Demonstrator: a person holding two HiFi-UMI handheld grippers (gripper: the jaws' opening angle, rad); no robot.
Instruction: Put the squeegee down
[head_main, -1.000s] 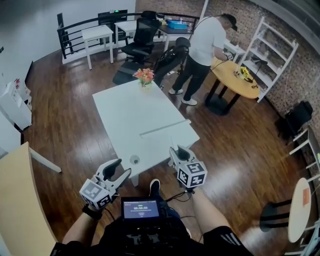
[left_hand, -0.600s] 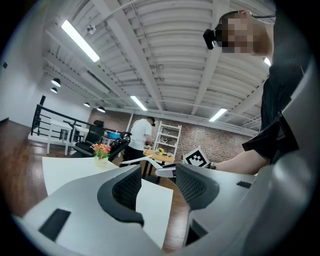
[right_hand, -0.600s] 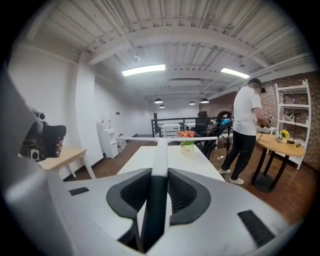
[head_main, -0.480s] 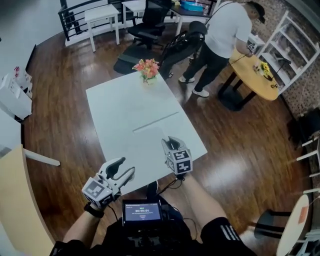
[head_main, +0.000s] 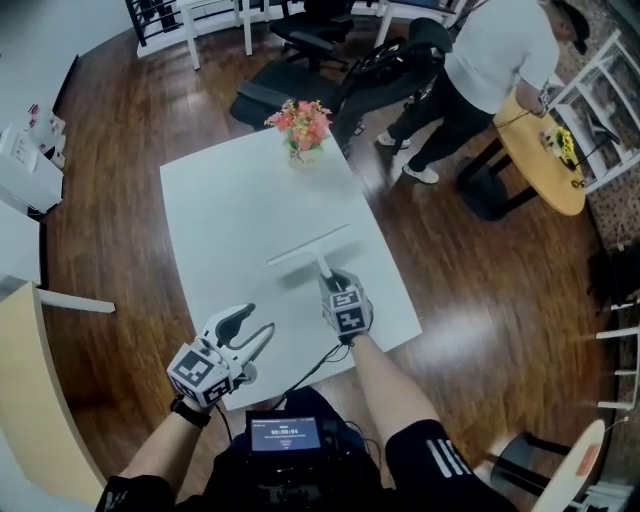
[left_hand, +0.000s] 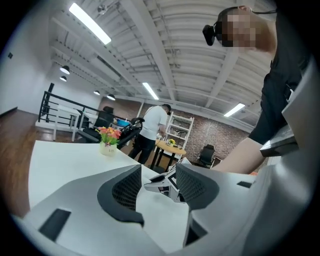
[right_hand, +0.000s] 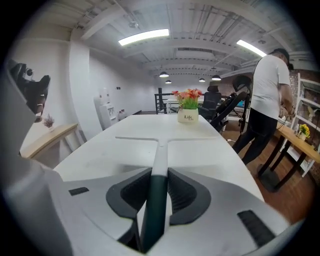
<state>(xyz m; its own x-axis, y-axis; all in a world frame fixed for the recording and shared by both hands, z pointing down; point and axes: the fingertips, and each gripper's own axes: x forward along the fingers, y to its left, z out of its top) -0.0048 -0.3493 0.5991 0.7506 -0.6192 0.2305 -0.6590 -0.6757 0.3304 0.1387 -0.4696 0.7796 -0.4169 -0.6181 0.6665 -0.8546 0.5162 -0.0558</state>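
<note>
The squeegee (head_main: 310, 246) has a long white blade and a handle that goes from white to dark green. It lies out over the white table (head_main: 225, 205), blade away from me. My right gripper (head_main: 333, 287) is shut on the dark green handle (right_hand: 156, 200), and the T-shaped blade (right_hand: 157, 140) shows just ahead of its jaws, low over the tabletop; I cannot tell whether it touches. My left gripper (head_main: 252, 336) hangs open and empty by the table's near edge. In the left gripper view, the left gripper (left_hand: 157, 182) frames the right gripper's marker cube (left_hand: 170, 183) between its jaws.
A pot of flowers (head_main: 303, 125) stands at the table's far end. Beyond it are a black office chair (head_main: 300, 35) and a person in a white shirt (head_main: 495, 60) at a round wooden table (head_main: 545, 155). A wooden desk (head_main: 25, 400) is at my left.
The right gripper has moved forward over the table, with the squeegee handle now showing between it and the blade. The left gripper stays open near the table edge. My view has tilted closer.
</note>
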